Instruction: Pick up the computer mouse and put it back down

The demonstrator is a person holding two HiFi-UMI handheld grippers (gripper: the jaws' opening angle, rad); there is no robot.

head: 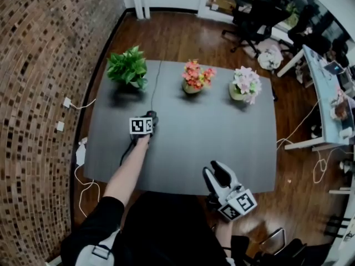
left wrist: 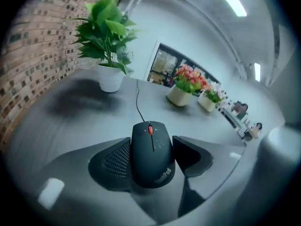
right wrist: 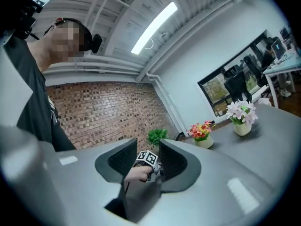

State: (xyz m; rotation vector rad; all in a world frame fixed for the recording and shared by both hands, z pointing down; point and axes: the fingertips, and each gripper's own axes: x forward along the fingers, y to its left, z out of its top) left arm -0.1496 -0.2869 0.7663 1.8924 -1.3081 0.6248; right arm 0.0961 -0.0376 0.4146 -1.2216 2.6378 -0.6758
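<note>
Left gripper (left wrist: 151, 142) jaws clamp the black mouse (left wrist: 151, 160) by its sides, over grey table (head: 222, 126); right gripper (head: 215, 173) open, empty.

grey "ThinkPad" brand name printed on the back of the black computer mouse (left wrist: 151, 154), set slantwise toward its right rear edge, small but legible, the only wording that can be read

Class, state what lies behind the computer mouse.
Behind the computer mouse its cable runs back across the table past a green potted plant. Its far end cannot be seen.
</note>
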